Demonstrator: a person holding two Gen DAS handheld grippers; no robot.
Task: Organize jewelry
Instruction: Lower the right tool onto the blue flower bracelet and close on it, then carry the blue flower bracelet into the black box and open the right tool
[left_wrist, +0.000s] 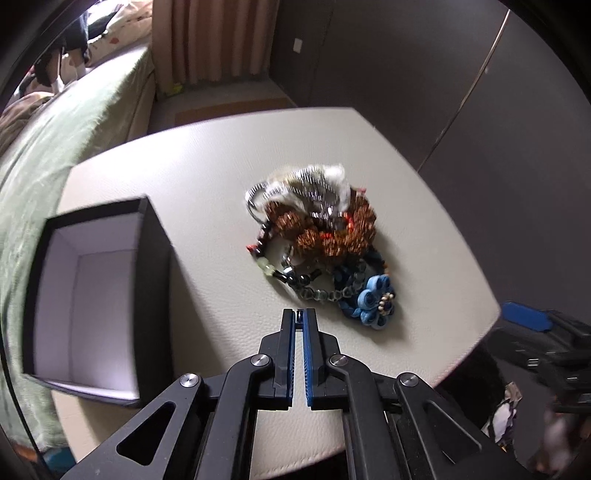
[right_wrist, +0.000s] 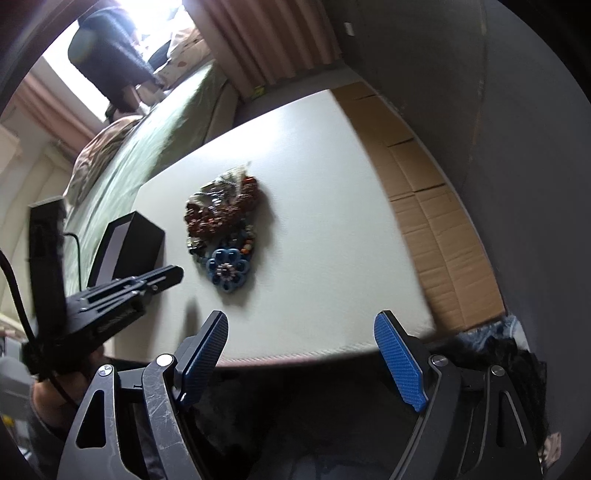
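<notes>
A tangled pile of jewelry (left_wrist: 317, 236) lies on the white table (left_wrist: 207, 192): brown bead bracelets, silver chains, dark beads and a blue flower piece (left_wrist: 373, 299). An open black box with a white inside (left_wrist: 96, 306) stands at the left. My left gripper (left_wrist: 299, 314) is shut and empty, just short of the pile. In the right wrist view the pile (right_wrist: 223, 221) and the blue flower (right_wrist: 228, 271) lie mid-table, the box (right_wrist: 129, 247) at the left. My right gripper (right_wrist: 301, 325) is open and empty above the near table edge. The left gripper (right_wrist: 162, 277) shows there from the side.
A bed with a green cover (left_wrist: 62, 147) runs along the table's left side. Flattened cardboard (right_wrist: 436, 206) lies on the floor to the right. Dark cabinet doors (left_wrist: 443, 92) and a pink curtain (left_wrist: 218, 40) stand behind.
</notes>
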